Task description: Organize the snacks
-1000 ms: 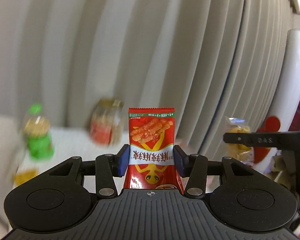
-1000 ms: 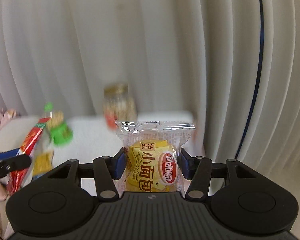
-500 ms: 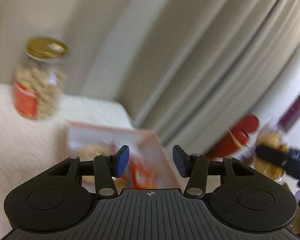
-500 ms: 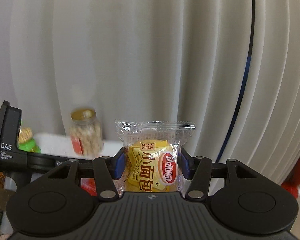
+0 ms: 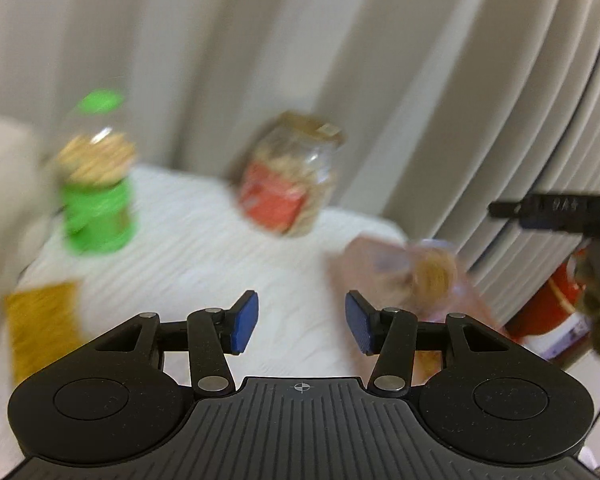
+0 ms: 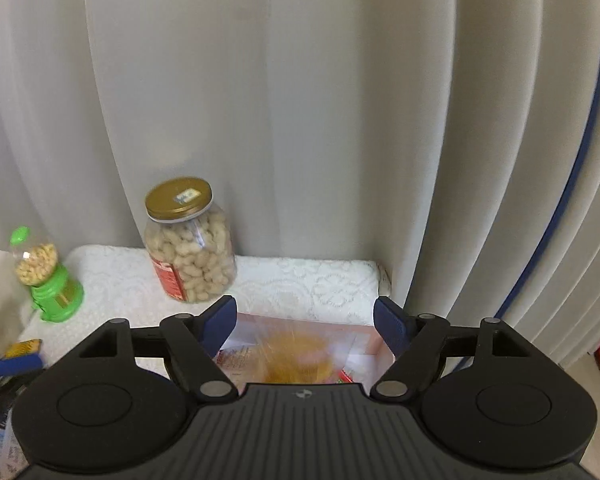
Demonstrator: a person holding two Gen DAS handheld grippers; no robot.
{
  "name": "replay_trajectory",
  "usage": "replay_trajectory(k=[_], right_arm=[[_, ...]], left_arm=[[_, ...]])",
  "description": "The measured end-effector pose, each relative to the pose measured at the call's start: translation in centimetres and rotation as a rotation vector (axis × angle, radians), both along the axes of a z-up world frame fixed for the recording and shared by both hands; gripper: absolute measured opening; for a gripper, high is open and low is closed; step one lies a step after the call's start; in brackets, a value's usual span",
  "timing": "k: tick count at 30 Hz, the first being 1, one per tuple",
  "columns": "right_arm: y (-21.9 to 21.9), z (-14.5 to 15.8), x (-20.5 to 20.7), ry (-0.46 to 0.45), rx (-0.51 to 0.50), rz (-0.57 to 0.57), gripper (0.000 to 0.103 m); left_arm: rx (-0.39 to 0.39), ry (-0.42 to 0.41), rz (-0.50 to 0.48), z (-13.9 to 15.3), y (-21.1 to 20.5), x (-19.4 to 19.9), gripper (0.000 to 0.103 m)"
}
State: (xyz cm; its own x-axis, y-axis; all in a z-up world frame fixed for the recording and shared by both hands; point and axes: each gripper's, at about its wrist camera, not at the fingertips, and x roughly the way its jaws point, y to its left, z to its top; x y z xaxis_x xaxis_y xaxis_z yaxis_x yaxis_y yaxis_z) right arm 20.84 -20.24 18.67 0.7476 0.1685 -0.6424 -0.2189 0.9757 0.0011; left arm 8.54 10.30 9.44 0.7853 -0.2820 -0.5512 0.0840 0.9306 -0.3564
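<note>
Above the pink box (image 6: 364, 334), right gripper (image 6: 305, 326) gapes wide.

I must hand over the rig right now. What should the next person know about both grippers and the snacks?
Left gripper: open, empty, above the white cloth.
Right gripper: open, empty, over the pink box.
A blurred yellow snack pack is in or dropping into that box, beside a red pack.
Peanut jar and green dispenser stand on the cloth.
Left: a yellow packet lies on the cloth, likely next.
</note>
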Motion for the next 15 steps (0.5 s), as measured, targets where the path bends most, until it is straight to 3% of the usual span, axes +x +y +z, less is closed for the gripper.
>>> replay_trajectory(k=[4, 8, 15], right_arm=[[0.8, -1.2, -0.9, 0.049, 0.029, 0.024, 0.076], [2.5, -1.7, -2.5, 0.067, 0.001, 0.051, 0.076], [9.6, -3.4, -5.5, 0.157, 0.027, 0.188, 0.077]], left_arm=[[-0.033, 0.080, 0.012, -2.9, 3.0, -2.6, 0.054], [-0.052, 0.097, 0.046, -5.2, 4.9, -5.8, 0.054], [-0.026, 0.012, 0.118, -3.5, 7.7, -11.3, 0.054]])
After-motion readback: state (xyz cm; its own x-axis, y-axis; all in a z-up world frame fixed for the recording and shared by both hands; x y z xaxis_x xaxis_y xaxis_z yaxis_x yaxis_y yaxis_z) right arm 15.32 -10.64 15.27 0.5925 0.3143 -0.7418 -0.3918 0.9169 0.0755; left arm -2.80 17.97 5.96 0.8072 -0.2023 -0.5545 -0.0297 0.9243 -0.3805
